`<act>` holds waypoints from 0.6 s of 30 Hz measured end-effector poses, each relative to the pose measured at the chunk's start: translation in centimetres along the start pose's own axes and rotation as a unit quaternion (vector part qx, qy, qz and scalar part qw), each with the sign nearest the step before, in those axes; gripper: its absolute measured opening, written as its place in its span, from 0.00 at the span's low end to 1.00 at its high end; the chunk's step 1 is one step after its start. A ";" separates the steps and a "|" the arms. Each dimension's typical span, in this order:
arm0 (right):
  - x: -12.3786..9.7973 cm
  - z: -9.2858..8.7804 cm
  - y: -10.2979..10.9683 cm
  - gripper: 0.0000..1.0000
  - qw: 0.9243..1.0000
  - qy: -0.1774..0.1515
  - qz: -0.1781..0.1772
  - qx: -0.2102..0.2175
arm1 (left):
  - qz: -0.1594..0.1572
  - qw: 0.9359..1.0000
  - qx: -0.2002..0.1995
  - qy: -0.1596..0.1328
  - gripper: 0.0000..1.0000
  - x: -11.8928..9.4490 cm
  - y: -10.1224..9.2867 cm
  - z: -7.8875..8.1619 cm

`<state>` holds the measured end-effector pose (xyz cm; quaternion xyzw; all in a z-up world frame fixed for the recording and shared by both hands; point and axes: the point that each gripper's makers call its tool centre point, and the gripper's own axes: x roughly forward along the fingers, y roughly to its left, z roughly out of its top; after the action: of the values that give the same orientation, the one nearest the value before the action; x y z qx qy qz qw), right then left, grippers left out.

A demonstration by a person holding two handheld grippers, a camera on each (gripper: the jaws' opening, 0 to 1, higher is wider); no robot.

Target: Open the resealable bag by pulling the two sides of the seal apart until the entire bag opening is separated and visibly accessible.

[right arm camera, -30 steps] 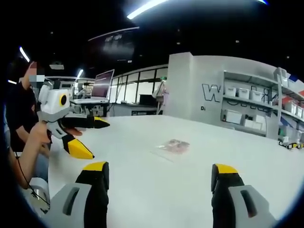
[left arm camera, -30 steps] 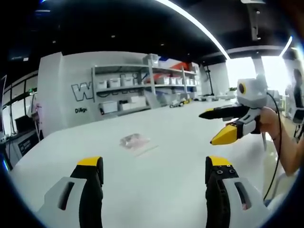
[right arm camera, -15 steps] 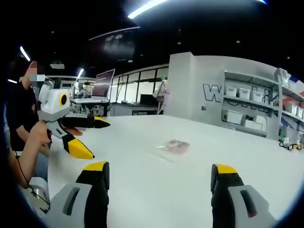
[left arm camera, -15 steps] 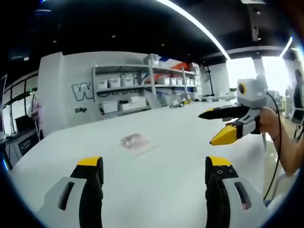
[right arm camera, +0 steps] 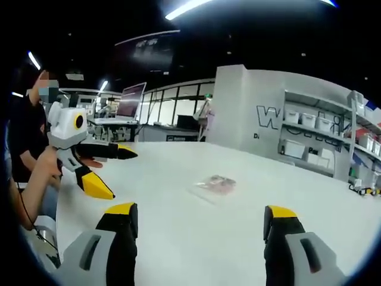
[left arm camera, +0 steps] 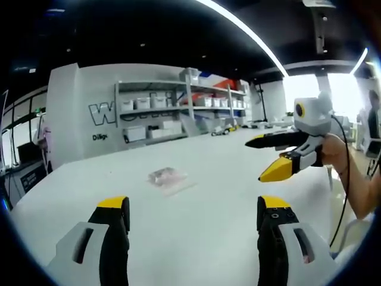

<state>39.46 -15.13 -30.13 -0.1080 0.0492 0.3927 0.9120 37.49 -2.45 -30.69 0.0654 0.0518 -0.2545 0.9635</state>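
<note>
On the left, my left gripper hangs above the white table with its jaws spread wide and nothing between them; from the right gripper view it comes in from the left, equally agape and empty. Ahead of it, in mid-table, the resealable bag lies flat, well apart from both tools, its seal untouched and, as far as I can judge, still shut; the contents are too small to make out. Further right, my right gripper enters the left gripper view, jaws parted, holding nothing; its own view confirms the wide gap, with the bag beyond it. Change over the last second: slight. Both views have drifted a little and the right gripper sits marginally further left and higher than before; the bag has not moved. Assessment: approach barely begun, no grasp made, the opening work entirely outstanding.
</note>
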 end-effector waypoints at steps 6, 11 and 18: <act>0.3 0.0 0.1 0.88 1.000 0.002 0.004 -0.004 | -0.003 1.000 0.000 0.002 0.88 0.2 -0.1 -0.1; 0.4 0.1 0.1 0.87 1.000 0.000 0.005 -0.005 | -0.006 1.000 0.000 0.005 0.87 0.2 -0.3 -0.3; 0.4 0.2 0.2 0.82 1.000 0.000 0.007 -0.009 | -0.005 1.000 0.000 0.003 0.87 0.2 -0.2 -0.2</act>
<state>39.64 -14.66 -30.06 -0.1157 0.0465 0.3998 0.9081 37.53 -2.71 -30.95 0.0664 0.0553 -0.2592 0.9620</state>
